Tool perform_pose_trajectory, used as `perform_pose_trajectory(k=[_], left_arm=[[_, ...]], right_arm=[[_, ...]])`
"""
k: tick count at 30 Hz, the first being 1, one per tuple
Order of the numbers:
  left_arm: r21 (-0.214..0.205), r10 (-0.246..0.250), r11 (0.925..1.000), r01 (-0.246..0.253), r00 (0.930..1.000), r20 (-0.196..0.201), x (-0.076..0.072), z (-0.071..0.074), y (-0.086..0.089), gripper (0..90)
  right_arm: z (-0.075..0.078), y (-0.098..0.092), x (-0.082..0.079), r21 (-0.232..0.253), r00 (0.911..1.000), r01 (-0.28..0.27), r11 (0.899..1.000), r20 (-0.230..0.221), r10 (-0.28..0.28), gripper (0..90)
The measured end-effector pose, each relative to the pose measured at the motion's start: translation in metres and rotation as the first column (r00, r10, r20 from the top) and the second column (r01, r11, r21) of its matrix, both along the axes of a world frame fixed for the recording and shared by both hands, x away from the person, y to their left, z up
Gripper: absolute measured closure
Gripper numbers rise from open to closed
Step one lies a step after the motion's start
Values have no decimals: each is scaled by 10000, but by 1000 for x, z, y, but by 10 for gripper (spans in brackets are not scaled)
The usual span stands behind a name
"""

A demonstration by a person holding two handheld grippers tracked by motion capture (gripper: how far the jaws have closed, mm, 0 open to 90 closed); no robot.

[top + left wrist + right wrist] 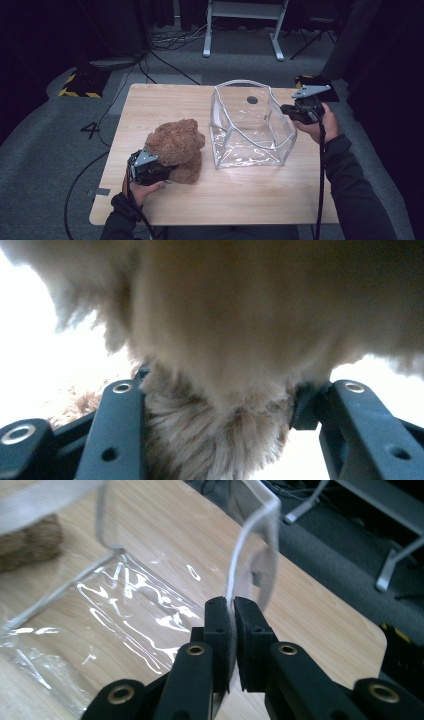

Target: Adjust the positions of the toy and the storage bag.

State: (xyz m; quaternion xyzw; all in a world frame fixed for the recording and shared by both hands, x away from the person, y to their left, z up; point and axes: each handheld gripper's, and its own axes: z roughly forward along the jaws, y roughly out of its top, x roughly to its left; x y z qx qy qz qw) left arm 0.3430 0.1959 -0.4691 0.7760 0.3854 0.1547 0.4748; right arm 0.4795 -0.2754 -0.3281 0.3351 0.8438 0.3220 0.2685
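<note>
A fluffy brown teddy bear [175,145] sits on the front left of the wooden table [225,200]. My left gripper [171,170] is shut on the bear's lower body from the near side. In the left gripper view, fur [225,340] bulges between the black jaws of that gripper [220,395]. A clear plastic bag [250,125] with a white rim stands open at the table's middle right. My right gripper [285,109] is shut on its right rim. The right gripper view shows the white rim strip [239,565] pinched between that gripper's pads [233,605].
A black round spot [252,100] in the tabletop shows through the bag. Behind the table are white desk legs [207,30], floor cables [170,37] and yellow-black striped blocks [80,85]. Bare tabletop lies along the front edge and the back left.
</note>
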Motion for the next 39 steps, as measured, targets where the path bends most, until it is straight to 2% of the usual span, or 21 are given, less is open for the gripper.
perform_pose_trajectory(k=[1,3,6,7,14,15,17,21,23,24,27,28,29,30,34,36,39], left_arm=[[0,0,10000,0,10000,0,0,0,0,491],[-5,4,10000,-4,10000,8,0,0,0,491],[13,5,10000,-5,10000,19,0,0,-1,490],[6,10,10000,-10,10000,14,0,0,-1,491],[48,50,10000,-50,10000,28,0,0,-2,490],[48,50,10000,-50,10000,28,0,0,-2,490],[4,60,10000,-60,10000,28,-1,0,-2,490],[14,57,10000,-57,10000,16,0,0,-2,487],[106,46,9999,-46,10000,25,0,1,-2,487],[140,50,9999,-51,10000,37,0,1,-3,485],[99,110,9999,-111,9999,47,-1,1,-5,478],[167,70,9998,-70,10000,41,0,1,-5,473],[177,75,9998,-76,10000,41,0,1,-5,473],[244,78,9997,-80,10000,46,0,2,-5,470],[254,80,9996,-81,10000,52,0,1,-6,466],[205,103,9997,-104,9999,49,0,1,-6,466],[246,111,9996,-113,9999,69,1,1,-7,466]], right_arm=[[0,0,0,0,10000,0,10000,0,0,851],[-2,-14,5,469,9989,431,9980,-208,-422,857],[-4,-21,5,654,9978,613,9960,-280,-595,862],[-5,-26,4,875,9971,708,9936,-330,-681,864],[-7,-37,-11,1401,9940,1047,9846,-458,-992,869],[-7,-37,-11,1401,9940,1047,9846,-458,-992,869],[-5,-43,-21,1711,9945,903,9811,-688,-795,867],[-1,-43,-30,1659,9965,724,9835,-540,-642,843],[3,-45,-37,1842,9979,638,9808,-230,-606,787],[5,-47,-40,1946,9983,575,9792,-68,-572,724],[11,-56,-47,2241,9958,633,9725,503,-764,626],[13,-65,-51,2291,9912,933,9689,699,-1120,543],[13,-65,-51,2291,9912,933,9689,699,-1120,543],[13,-78,-57,2512,9891,905,9637,904,-1165,490],[8,-103,-70,2927,9864,910,9519,1047,-1265,393],[4,-108,-72,2882,9873,885,9535,1016,-1223,360],[-19,-115,-74,2324,9889,1038,9671,797,-1253,320]])
